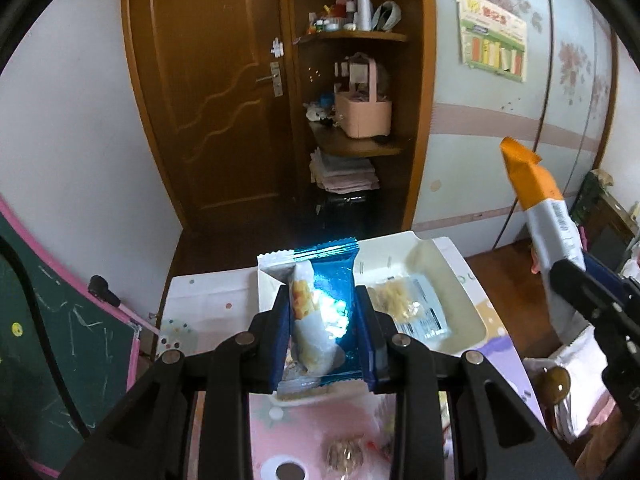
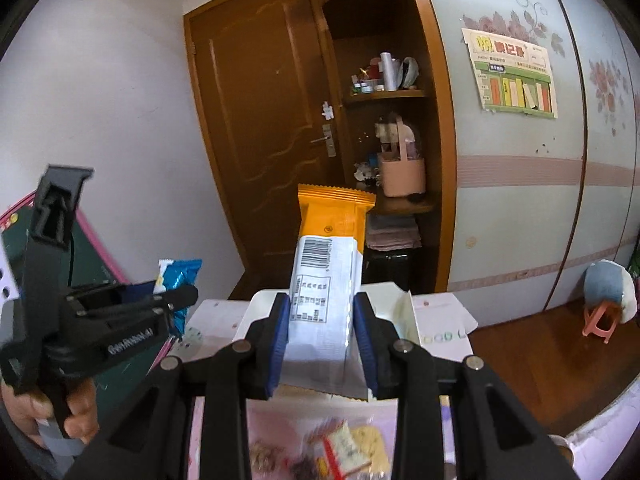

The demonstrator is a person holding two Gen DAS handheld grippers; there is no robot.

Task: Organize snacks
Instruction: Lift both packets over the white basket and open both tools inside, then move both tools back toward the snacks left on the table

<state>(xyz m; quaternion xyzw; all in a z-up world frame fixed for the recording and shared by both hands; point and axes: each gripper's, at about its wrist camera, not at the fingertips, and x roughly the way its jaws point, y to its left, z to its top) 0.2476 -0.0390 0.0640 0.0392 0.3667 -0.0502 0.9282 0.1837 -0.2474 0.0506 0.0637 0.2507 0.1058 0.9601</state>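
My left gripper (image 1: pixel 322 312) is shut on a shiny blue and white snack packet (image 1: pixel 320 304), held up over the white tray (image 1: pixel 460 280); the same packet (image 2: pixel 176 280) shows at the left of the right wrist view. My right gripper (image 2: pixel 322 320) is shut on an orange and white snack bar packet (image 2: pixel 328 264), barcode side up; it also appears at the right of the left wrist view, the orange packet (image 1: pixel 536 192) tilted up. A clear packet of pale snacks (image 1: pixel 412 308) lies in the tray.
Loose wrapped snacks (image 2: pixel 340 448) lie on the pink patterned tablecloth (image 1: pixel 264 432) below the grippers. A green chalkboard (image 1: pixel 48 352) leans at the left. Behind stand a brown door (image 1: pixel 208 92), open shelves with a pink basket (image 1: pixel 362 108), and a small stool (image 2: pixel 600 316) on the floor.
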